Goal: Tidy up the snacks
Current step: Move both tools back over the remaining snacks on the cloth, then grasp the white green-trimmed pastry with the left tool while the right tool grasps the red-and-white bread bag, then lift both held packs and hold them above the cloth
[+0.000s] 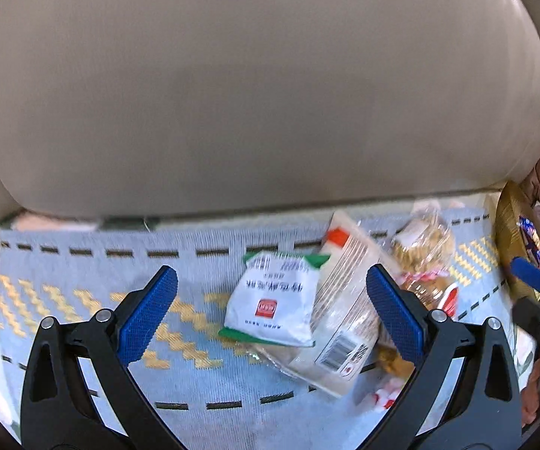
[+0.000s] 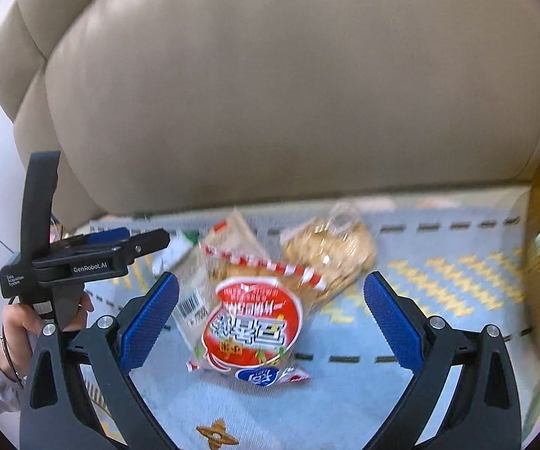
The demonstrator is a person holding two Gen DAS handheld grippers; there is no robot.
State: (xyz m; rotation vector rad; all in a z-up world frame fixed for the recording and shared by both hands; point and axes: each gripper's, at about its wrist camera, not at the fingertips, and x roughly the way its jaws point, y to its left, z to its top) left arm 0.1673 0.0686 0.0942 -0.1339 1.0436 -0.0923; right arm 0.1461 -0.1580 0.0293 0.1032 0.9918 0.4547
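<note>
Snacks sit heaped on a blue mat with yellow zigzags and dashed dark lines, spread over a sofa seat. On the left, the left tongs hover with jaws wide apart, gripping nothing; a hand in a pale sleeve holds them, seen from the right wrist. Between their blue pads lies a white pouch with green trim, overlapping a long clear pack with a barcode label. Moving right, a red pack with a round label lies atop that long pack, right between the pads of the right tongs, which are also spread wide and empty. Behind it, a clear bag of golden-brown pieces touches the red pack's top corner. Far right, a golden basket stands at the mat's edge, tilted and blurred, with a blue-and-red wrapper inside; more packets show in it from the right wrist, too smeared to read. Behind everything, a beige leather sofa cushion fills the view.
</note>
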